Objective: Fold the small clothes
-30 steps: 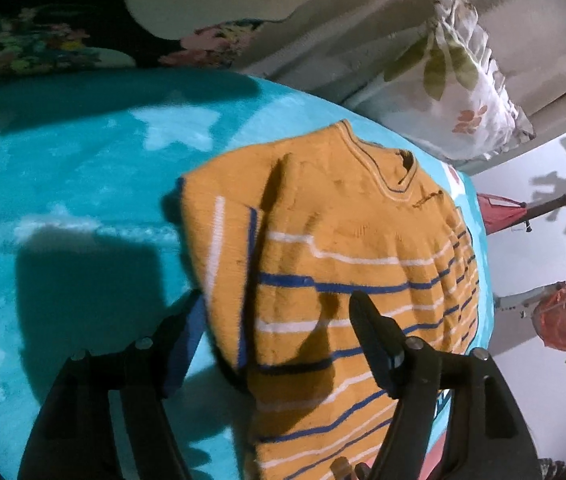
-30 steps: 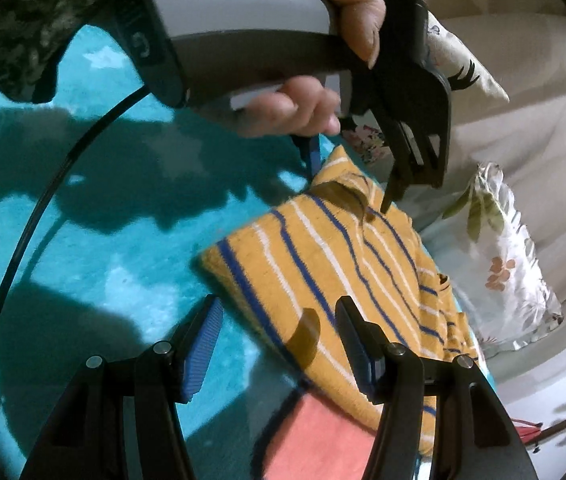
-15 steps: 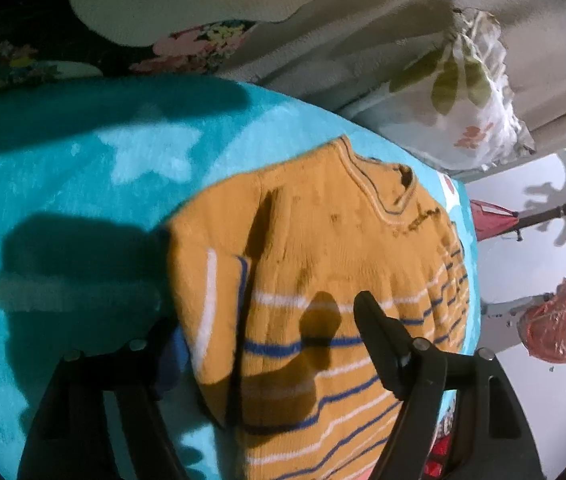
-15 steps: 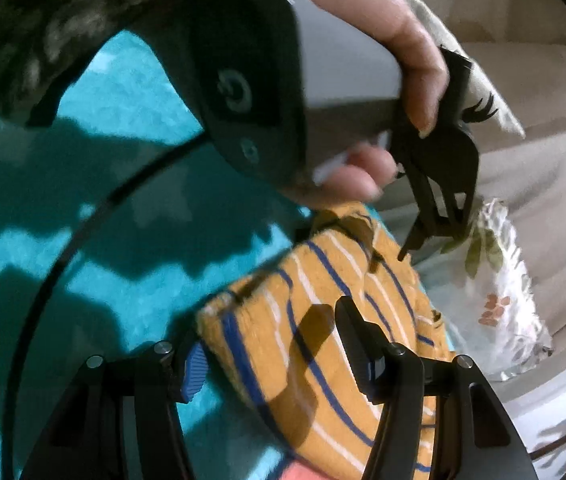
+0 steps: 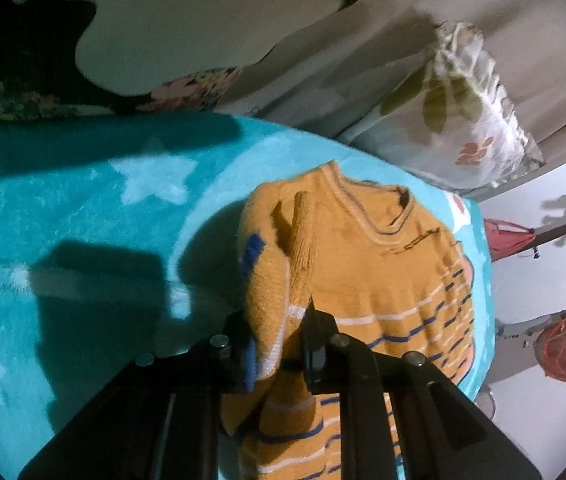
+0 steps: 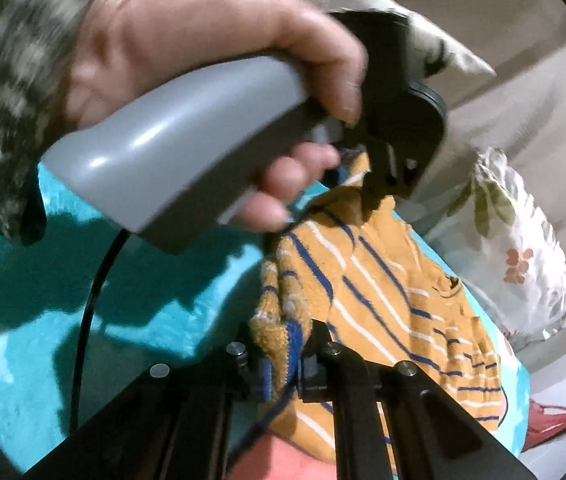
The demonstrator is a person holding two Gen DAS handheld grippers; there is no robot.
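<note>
Sweater (image 5: 367, 276), mustard knit with blue and white stripes, lies on the turquoise star blanket (image 5: 95, 216), its neckline toward the leaf-print pillow (image 5: 467, 112) that sits just past the blanket's far edge. Your left gripper (image 5: 281, 344) has just been closing, and its jaws now pinch a bunched fold of the sweater's edge on the side away from the pillow; the knit stands up between the pads, lifted off the blanket. Your right gripper (image 6: 283, 364) has also just been closing and clamps a striped hem corner, the fabric crumpled between its fingers. From the right wrist view your left hand (image 6: 203, 60) wraps the grey handle (image 6: 187, 148) of the other tool above the sweater, a black cable (image 6: 87, 320) trailing down over the blanket.
</note>
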